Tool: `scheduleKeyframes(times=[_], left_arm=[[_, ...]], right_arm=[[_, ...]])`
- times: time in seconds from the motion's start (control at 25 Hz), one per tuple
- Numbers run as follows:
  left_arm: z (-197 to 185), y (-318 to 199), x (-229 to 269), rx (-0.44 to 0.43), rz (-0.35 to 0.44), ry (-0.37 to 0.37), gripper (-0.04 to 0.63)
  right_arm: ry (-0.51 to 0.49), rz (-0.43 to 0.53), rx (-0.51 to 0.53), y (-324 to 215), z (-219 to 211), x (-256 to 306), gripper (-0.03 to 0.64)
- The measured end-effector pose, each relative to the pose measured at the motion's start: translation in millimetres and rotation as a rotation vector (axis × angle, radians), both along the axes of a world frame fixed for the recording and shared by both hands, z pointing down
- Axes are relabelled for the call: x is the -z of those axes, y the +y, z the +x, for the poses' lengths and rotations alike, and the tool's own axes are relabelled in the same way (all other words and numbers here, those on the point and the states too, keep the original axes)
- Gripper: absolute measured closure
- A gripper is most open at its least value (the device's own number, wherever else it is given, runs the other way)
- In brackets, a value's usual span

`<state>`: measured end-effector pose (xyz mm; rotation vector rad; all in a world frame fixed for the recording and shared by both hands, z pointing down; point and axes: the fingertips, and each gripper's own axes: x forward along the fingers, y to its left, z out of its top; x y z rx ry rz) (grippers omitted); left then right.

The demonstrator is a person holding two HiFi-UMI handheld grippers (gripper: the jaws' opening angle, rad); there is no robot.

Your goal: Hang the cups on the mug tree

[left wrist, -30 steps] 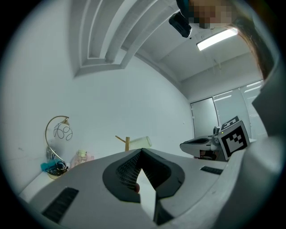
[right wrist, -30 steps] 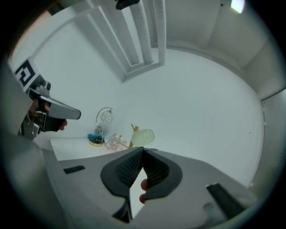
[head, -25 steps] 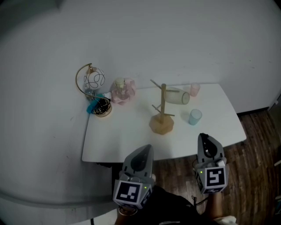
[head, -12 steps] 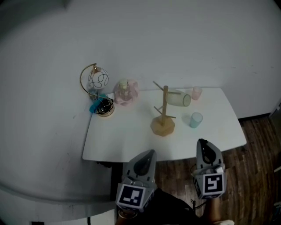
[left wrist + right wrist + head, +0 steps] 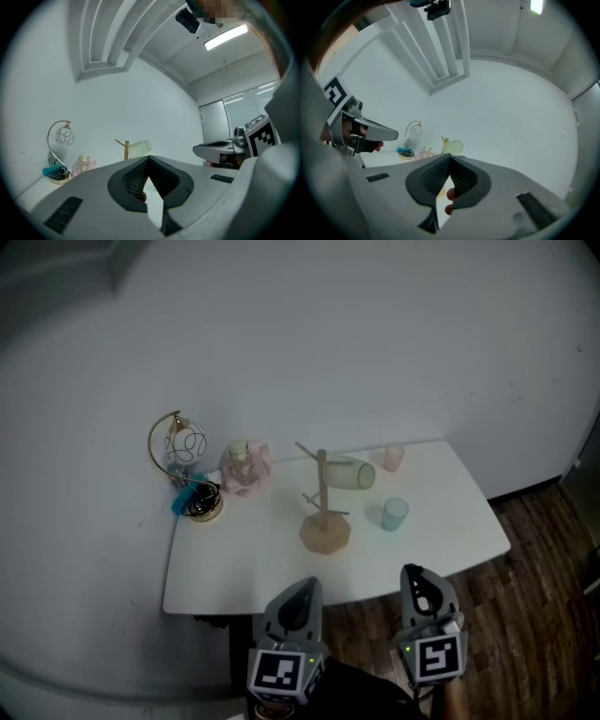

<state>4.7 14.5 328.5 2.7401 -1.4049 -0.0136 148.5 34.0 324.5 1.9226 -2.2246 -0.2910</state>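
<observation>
Mug tree (image 5: 322, 512) bears one clear cup (image 5: 352, 473); left gripper (image 5: 304, 585) and right gripper (image 5: 415, 573) (black-and-white marker squares (image 5: 280, 670)) are closed, empty.

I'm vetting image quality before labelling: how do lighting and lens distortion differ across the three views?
Head view: dim, dark corners, table edges bowed, mug tree soft. Left gripper view: heavy fisheye inside a black ring, ceiling light blown out. Right gripper view: same fisheye, evenly lit, mug tree tiny beyond the jaws.
</observation>
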Motion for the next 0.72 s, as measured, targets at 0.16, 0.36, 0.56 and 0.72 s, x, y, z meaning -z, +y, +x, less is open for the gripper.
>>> scheduleKeyframes(times=[0.16,0.36,0.56,0.72], left_arm=[[10.7,1.8,2.0,-0.023,-0.004,0.001,0.595],[15.0,3.0,4.9,-0.039,0.0,0.011,0.595],[9.8,-5.2,-1.6,-0.039,0.0,-0.003,0.595],[18.4,-19.4,-0.5,-0.04,0.0,0.001,0.595]], right_arm=[[-0.057,-0.015,-0.005,9.3,1.7,-2.3,0.614],[-0.118,-0.015,-0.02,5.2,2.5,-3.3,0.613],[-0.144,0.017,-0.018,0.4,5.7,-7.9,0.614],[-0.17,0.014,-0.025,-9.5,16.4,-15.1,0.614]])
